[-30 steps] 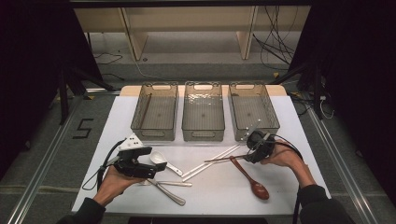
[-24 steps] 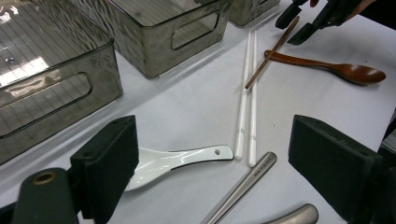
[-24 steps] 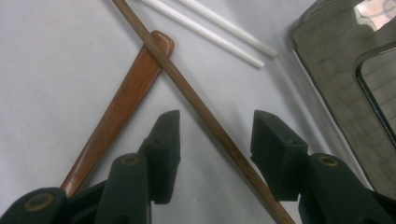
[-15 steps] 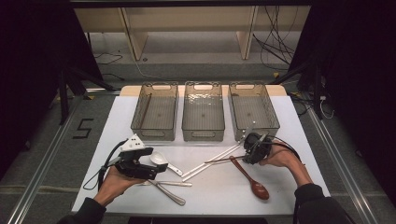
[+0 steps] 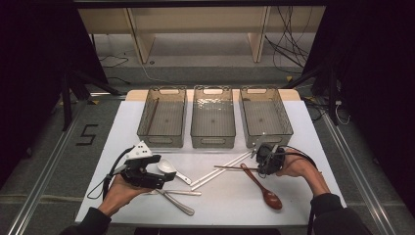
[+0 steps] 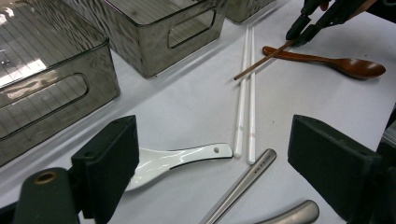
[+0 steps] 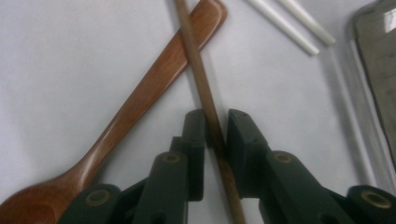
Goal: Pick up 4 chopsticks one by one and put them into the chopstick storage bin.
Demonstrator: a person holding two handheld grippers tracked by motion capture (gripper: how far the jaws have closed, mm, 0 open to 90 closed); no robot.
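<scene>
My right gripper is at the table's right, down on a brown chopstick. Its jaws have just been closing, and they now stand shut on the stick. The stick crosses the handle of a wooden spoon. At the left, my left gripper hovers open over a white ceramic spoon with nothing held. In the left gripper view the right gripper shows far off with the brown chopstick.
Three clear bins stand in a row at the back; the left one holds a brown stick. Two white chopsticks lie mid-table. Metal utensils lie near the front left.
The right gripper has shifted slightly left and down onto the brown chopstick and closed on it. The left gripper has stayed put.
</scene>
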